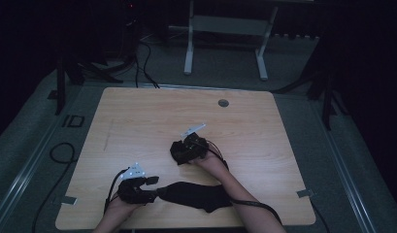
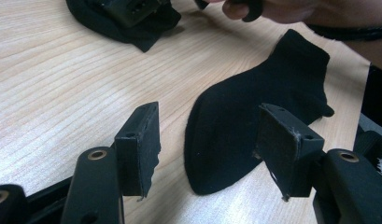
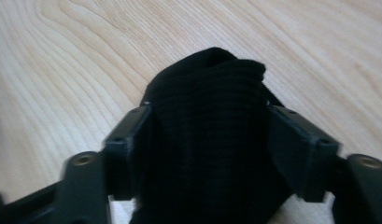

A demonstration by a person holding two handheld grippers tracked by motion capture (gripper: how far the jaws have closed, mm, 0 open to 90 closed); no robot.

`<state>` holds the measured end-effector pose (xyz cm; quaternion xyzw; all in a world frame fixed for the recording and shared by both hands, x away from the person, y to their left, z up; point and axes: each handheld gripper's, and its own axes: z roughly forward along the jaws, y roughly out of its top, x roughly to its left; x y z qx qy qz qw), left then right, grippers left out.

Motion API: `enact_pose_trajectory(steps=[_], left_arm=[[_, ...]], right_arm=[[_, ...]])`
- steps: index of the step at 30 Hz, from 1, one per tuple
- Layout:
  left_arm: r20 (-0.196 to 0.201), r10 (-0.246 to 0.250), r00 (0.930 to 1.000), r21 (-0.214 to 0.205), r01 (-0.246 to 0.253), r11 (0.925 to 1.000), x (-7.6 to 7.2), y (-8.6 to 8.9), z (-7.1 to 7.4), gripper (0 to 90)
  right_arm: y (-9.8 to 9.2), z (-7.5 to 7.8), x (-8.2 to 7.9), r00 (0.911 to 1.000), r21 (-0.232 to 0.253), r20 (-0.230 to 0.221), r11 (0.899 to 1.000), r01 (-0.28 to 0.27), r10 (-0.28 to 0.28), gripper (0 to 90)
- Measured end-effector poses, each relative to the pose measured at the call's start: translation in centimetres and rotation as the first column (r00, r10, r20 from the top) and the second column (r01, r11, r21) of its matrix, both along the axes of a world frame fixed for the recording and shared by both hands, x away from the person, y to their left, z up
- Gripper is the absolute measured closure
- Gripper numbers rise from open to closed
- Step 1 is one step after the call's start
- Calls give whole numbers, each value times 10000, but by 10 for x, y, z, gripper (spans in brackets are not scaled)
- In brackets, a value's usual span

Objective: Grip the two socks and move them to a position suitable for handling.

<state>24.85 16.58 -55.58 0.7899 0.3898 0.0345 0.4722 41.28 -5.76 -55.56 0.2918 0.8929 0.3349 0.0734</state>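
A pale wooden table (image 1: 138, 121) is filling the high view, with dark floor lying around it. Near its front edge a flat black sock (image 1: 198, 195) is lying between the person's forearms. The left tongs (image 1: 150, 188) are sitting at its toe end; the left gripper view is showing their jaws standing apart, clamping nothing (the toe is lying between them, untouched). Further up the table, the right tongs (image 1: 179, 153) are resting over a bunched black sock (image 3: 207, 140). The right gripper view is showing its cloth filling their gap, though whether the pads are pressing it is unclear.
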Motion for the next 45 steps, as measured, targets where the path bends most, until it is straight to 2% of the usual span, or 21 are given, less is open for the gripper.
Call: enact_pose_trajectory(steps=[4,5,7,12,15,19,21,23,29,31,33,34,36,40,42,44,45], left_arm=[[-34,30,10000,-34,-31,10000,1,1,0,403],[-41,16,10000,-15,-16,10000,1,1,0,403],[-42,10,10000,9,-10,10000,0,1,-1,403],[-63,77,10000,23,-77,10000,2,2,-1,403],[-91,173,9998,-59,-174,9998,3,3,-1,403],[-73,284,9996,67,-284,9996,6,3,-2,403],[-95,312,9995,7,-312,9995,8,3,-2,403],[-17,383,9993,-16,-383,9993,12,3,2,403],[186,430,9989,-411,-422,9983,25,1,16,402],[267,204,9994,-562,-189,9982,30,-2,19,402],[328,-218,9992,-811,244,9964,34,-9,22,402],[432,-447,9981,-809,481,9956,36,-13,23,402],[557,-847,9948,-733,887,9934,38,-23,26,402],[696,-1351,9884,-465,1384,9893,43,-43,29,402],[646,-1633,9845,-487,1666,9848,47,-51,29,403],[658,-1691,9834,-446,1722,9840,48,-54,29,404],[628,-1928,9792,-364,1953,9801,52,-62,29,404]], right_arm=[[-2,0,-3,9999,131,34,9998,-158,158,673],[-1,0,-4,9998,183,-3,9996,-218,219,695],[1,0,-7,9995,100,193,9996,-269,267,729],[1,3,-5,9998,116,36,9997,-215,214,768],[-1,10,-8,9992,249,-32,9989,-386,387,774],[-9,30,-15,9977,636,320,9961,-614,594,775],[-16,43,-19,9969,1012,406,9923,-712,674,774],[-21,52,-24,9957,1173,497,9895,-839,785,775],[-43,75,-50,9900,1854,577,9730,-1373,1287,773],[-50,78,-59,9880,1910,613,9699,-1511,1419,773],[-58,77,-67,9861,1930,644,9676,-1630,1533,772],[-61,76,-70,9854,1881,614,9677,-1678,1590,772],[-70,73,-76,9860,1937,552,9671,-1652,1574,771],[-83,68,-87,9852,1961,514,9656,-1705,1635,771],[-87,67,-91,9854,2012,510,9648,-1696,1626,770],[-88,67,-92,9850,2020,497,9642,-1720,1653,770],[-90,67,-92,9852,1995,492,9649,-1706,1641,770]])
